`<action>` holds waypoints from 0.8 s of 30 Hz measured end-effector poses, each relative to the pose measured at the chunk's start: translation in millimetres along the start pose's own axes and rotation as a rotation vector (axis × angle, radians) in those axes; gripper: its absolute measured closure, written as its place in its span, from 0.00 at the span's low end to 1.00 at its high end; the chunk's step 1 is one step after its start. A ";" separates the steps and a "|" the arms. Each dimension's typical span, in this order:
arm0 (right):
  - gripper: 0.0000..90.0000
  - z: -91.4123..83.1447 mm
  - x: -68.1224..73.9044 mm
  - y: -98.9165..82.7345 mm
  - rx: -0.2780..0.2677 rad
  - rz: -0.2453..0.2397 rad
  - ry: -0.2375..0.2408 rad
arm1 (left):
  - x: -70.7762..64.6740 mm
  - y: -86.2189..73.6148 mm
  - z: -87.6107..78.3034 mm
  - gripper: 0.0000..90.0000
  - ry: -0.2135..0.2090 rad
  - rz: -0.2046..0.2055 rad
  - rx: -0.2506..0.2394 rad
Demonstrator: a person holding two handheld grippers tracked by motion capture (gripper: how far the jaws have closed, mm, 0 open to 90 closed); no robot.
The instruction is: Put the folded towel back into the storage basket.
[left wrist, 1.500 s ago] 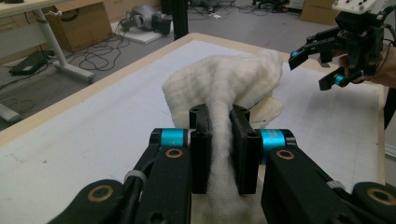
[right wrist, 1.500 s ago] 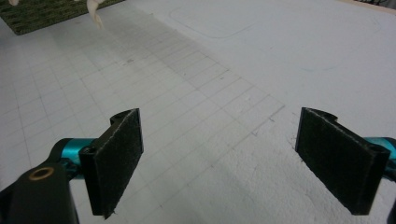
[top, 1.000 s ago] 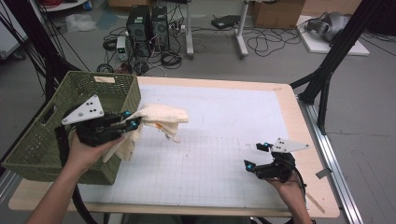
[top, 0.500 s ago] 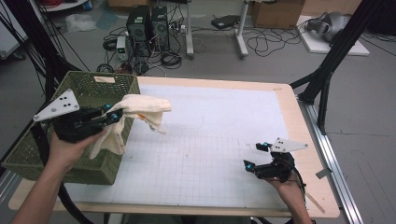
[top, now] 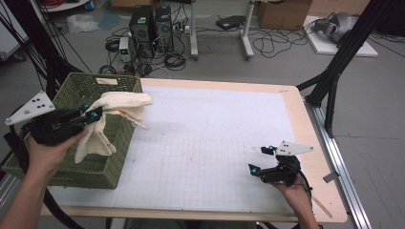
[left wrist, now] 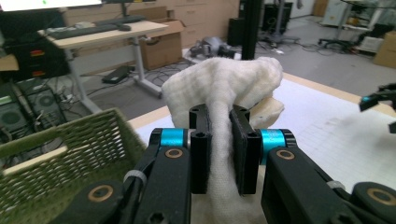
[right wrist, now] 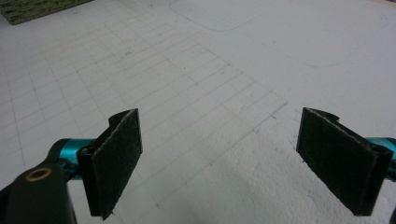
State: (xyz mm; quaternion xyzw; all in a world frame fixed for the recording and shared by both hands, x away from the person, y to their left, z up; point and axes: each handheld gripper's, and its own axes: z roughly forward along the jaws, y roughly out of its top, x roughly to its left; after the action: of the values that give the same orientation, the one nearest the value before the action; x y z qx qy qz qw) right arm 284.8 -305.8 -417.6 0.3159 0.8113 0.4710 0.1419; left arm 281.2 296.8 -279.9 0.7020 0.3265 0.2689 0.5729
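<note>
one overhead view, two jaw-level close-ups

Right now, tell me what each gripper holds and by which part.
The left gripper pinches the cream waffle-weave cloth at a bunched fold near its middle, above the green wicker basket. The right gripper is open, holding nothing.

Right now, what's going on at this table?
A person is working with a gripper in each hand. The left gripper is clamped on a cream towel, holding it over the green basket at the table's left edge. The right gripper rests open above the white grid mat, with nothing between its jaws.
</note>
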 end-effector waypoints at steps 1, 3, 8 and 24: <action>0.15 0.1 0.0 0.0 0.001 0.001 0.001 | 1.8 -1.4 -1.4 0.88 0.012 -0.004 0.000; 0.15 0.1 0.1 0.0 0.002 0.003 0.002 | 6.0 -3.8 -4.6 0.88 0.031 -0.016 -0.003; 0.15 0.4 -0.7 -0.6 0.002 0.000 0.000 | 15.0 -8.0 -13.5 0.88 0.081 -0.037 -0.006; 0.15 2.7 -0.2 -0.7 0.012 -0.002 0.007 | 36.9 -29.0 -30.4 0.88 0.231 -0.100 0.009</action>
State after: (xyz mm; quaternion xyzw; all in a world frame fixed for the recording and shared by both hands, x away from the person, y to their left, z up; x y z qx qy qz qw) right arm 286.2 -304.3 -419.6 0.3142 0.8149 0.4672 0.1375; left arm 277.6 348.0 -302.1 0.6517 0.4262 0.3173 0.5412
